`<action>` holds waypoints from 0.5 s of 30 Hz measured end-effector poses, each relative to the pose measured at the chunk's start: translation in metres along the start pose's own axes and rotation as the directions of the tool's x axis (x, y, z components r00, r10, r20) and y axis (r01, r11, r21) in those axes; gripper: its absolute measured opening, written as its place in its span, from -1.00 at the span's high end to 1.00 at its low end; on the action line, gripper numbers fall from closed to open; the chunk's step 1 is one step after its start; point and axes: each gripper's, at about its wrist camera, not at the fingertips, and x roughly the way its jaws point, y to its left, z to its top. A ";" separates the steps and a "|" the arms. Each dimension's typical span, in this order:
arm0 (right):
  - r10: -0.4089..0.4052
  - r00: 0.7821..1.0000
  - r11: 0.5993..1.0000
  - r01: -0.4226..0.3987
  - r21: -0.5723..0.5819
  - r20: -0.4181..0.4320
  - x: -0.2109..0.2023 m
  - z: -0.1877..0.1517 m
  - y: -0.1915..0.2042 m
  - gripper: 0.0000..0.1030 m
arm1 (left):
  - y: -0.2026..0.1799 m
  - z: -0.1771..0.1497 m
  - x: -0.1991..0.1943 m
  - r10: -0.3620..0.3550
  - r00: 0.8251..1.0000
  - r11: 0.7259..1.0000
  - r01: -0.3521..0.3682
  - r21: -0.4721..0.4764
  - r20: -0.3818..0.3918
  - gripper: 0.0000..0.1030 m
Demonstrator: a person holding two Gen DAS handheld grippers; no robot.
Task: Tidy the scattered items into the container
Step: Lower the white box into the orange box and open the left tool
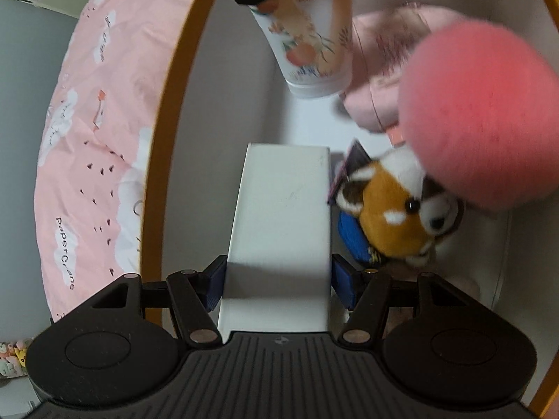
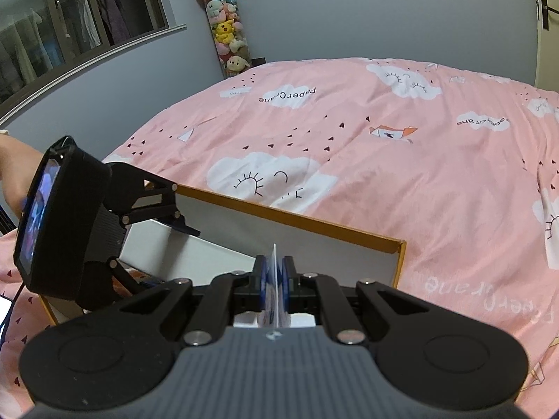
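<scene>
The left gripper (image 1: 277,281) is pinching a white box (image 1: 283,216) lengthwise over the container (image 1: 174,111); the right gripper (image 2: 275,276), alongside, is clamping a tube's flat tail (image 2: 275,262).

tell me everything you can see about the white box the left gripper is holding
The white box is a plain, smooth, long rectangular carton, looking like matte cardboard, with faint scuffs on its upper face. The left gripper holds it near one end, a blue pad against each long side. It points down into the container, a white-walled box with an orange-brown rim. Its far end sits beside the red panda plush and below the tube. In the right wrist view its far end tilts down.
</scene>
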 end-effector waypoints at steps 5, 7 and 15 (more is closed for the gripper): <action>0.002 1.000 1.000 -0.002 0.002 -0.001 0.005 0.001 0.000 0.81 | 0.005 -0.004 0.000 0.004 1.000 1.000 -0.004 -0.029 0.001 -0.42; -0.003 1.000 1.000 0.003 -0.003 -0.001 0.006 0.002 0.001 0.81 | 0.006 -0.005 0.000 0.007 1.000 1.000 -0.007 -0.031 0.004 -0.42; -0.026 1.000 1.000 0.026 -0.007 0.008 0.007 0.003 0.000 0.81 | 0.002 -0.008 -0.015 0.030 0.999 0.998 -0.027 -0.059 0.044 -0.45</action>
